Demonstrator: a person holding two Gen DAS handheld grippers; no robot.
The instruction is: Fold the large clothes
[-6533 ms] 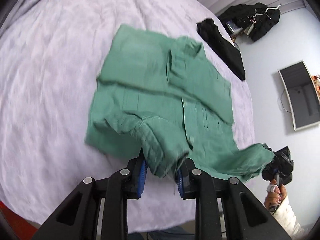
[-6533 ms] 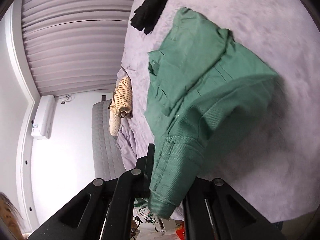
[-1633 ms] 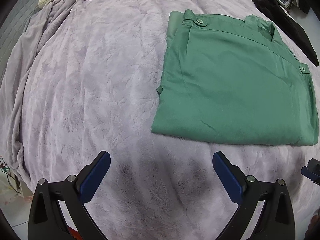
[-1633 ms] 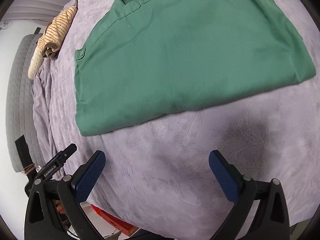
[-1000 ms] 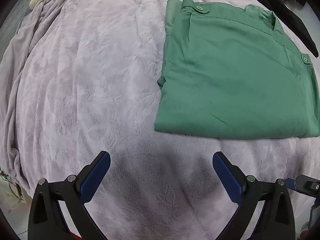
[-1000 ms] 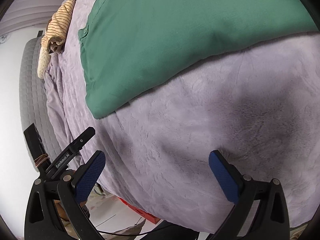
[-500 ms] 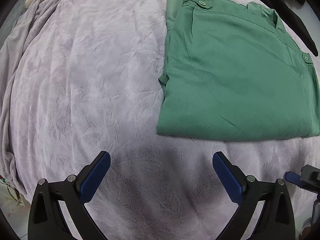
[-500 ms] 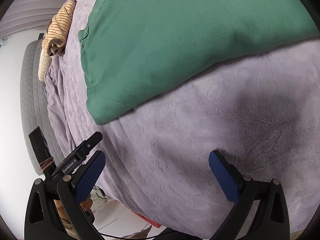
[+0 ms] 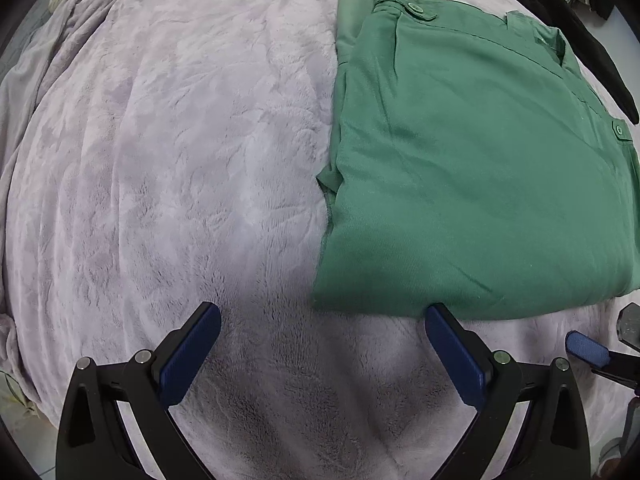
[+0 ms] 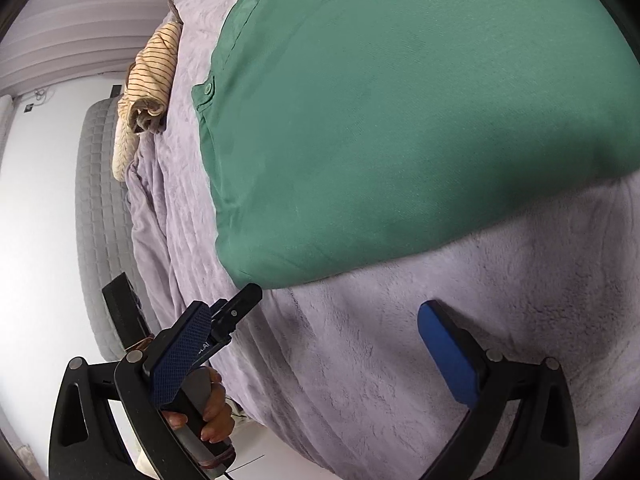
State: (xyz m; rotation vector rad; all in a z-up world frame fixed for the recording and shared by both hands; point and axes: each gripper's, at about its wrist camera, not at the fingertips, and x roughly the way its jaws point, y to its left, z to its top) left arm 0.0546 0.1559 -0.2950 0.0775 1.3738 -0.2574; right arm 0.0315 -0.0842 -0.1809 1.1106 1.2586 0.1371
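Our left hand-held gripper (image 9: 322, 344) hovers spread wide and empty over the lilac blanket (image 9: 160, 168), its right pad at the near edge of the green shirt (image 9: 472, 168). Our right hand-held gripper (image 10: 312, 344) is likewise released, holding nothing. The shirt lies folded flat on the bed. Farther off we see a striped garment (image 10: 154, 68) and a black garment (image 9: 576, 20).

black grippers (image 9: 320, 336) – blue textured pads (image 10: 182, 350), silver screws
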